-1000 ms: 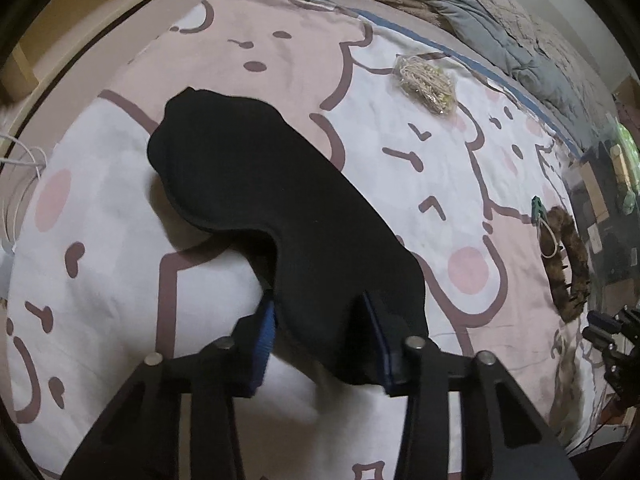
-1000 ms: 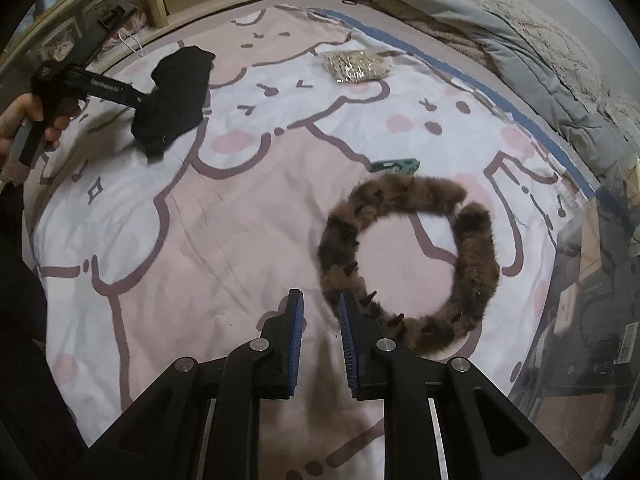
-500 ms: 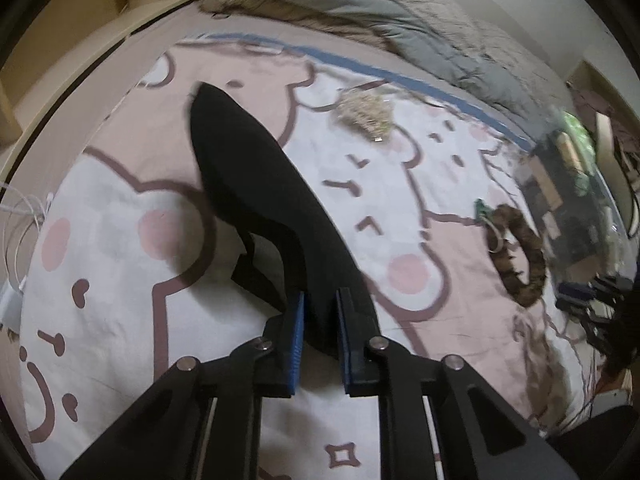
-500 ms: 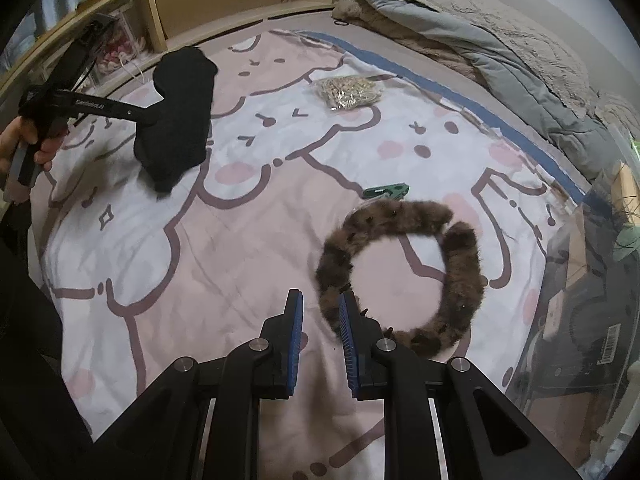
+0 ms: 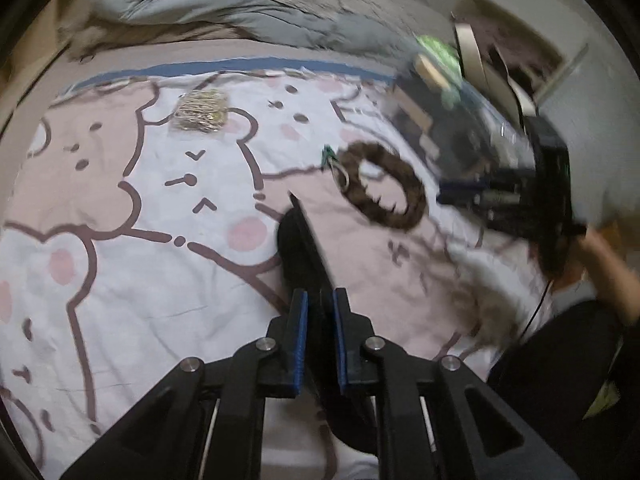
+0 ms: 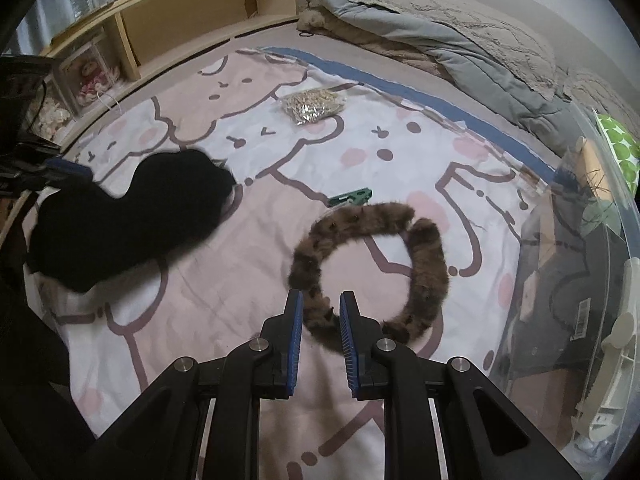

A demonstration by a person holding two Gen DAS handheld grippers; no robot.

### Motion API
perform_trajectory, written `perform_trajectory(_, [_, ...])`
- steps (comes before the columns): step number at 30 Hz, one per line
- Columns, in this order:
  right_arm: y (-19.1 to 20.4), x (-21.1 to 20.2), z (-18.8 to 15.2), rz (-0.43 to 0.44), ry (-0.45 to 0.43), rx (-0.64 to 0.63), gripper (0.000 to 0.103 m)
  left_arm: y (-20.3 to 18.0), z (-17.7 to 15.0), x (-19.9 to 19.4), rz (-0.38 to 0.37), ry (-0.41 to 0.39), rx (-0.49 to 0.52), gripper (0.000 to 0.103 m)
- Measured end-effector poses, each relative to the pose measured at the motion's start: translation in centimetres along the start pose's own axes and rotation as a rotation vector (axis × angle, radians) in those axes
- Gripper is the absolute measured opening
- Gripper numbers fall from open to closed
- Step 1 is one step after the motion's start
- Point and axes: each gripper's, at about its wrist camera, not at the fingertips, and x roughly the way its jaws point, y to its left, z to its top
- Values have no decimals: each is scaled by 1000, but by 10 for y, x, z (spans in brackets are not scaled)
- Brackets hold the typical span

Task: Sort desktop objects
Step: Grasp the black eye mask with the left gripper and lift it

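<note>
At the bottom centre of the left wrist view, the left gripper (image 5: 320, 312) is clamped on a black padded fabric sleep mask (image 5: 300, 248), which runs edge-on up from between the blue pads toward mid-frame, lifted clear of the pink-and-white cartoon-bear bedsheet (image 5: 120, 280). In the right wrist view the same mask (image 6: 120, 216) hangs at centre left, blurred, above the sheet. The right gripper (image 6: 320, 308) sits at the bottom centre of its own view, its jaws a narrow gap apart with nothing pinched between them; through the gap shows the near arc of a brown furry ring-shaped headband (image 6: 372, 264) lying flat on the sheet. Just beyond the headband, toward upper centre, lies a small green clip (image 6: 352, 197), and farther up a clear bag of pale gold bits (image 6: 314, 105). A rumpled grey quilt (image 6: 440, 40) fills the upper right, a wooden shelf unit (image 6: 180, 20) the upper left, and a clear plastic storage box (image 6: 592, 280) the right edge.
</note>
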Motion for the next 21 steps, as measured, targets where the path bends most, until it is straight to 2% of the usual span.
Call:
perform_trajectory(3, [2,4,-1,-2,18,-12,18,0,-6,12,104,41,56,13])
perform_trajectory(5, [4,5,-2,-6,22,-20,18,6,-10,22,204,57,98,14])
perform_trajectory(7, [5,4,-2,-15,20,-24,18,12,-16,27,260,70,121,37])
perform_trajectory(8, [5,4,-2,-19,19,-26,18,14,-18,29,268,72,122,60])
perform_trajectory(9, [5,3,-2,-22,19,-25,18,15,-19,29,263,68,124,70])
perform_trajectory(11, [3,3,-1,-24,21,-16,18,11,-19,31,242,63,130,71])
perform_trajectory(15, [-6,6,0,-55,25,38,19,-3,-19,42,226,106,121,81])
perform_trajectory(19, [-15,7,1,-64,25,81,21,-11,-21,58,198,176,73,81])
perform_trajectory(20, [-17,7,2,-67,23,88,44,-12,-22,62,197,191,61,81])
perform_trajectory(21, [-18,8,2,-76,18,95,81,-12,-23,66,205,203,54,81])
